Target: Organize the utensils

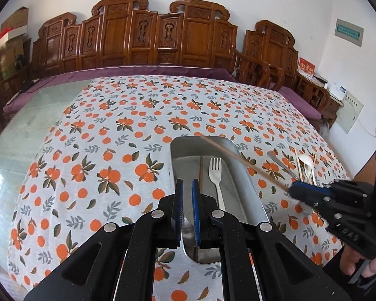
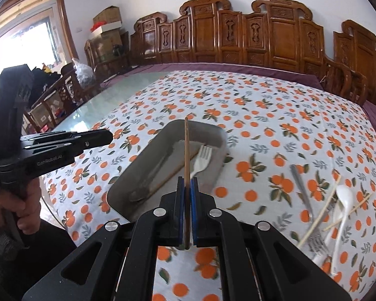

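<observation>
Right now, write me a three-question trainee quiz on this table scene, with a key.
1. True or false: the right gripper is shut on a brown chopstick.
2. Which items already lie in the metal tray?
A. A white fork and a chopstick
B. Only a white spoon
C. Nothing at all
3. Fill in: the utensils not yet sorted, among them the white spoon and the metal fork, lie on the tablecloth to the ____ of the tray in the right wrist view.

Key: 1 true; 2 A; 3 right.
</observation>
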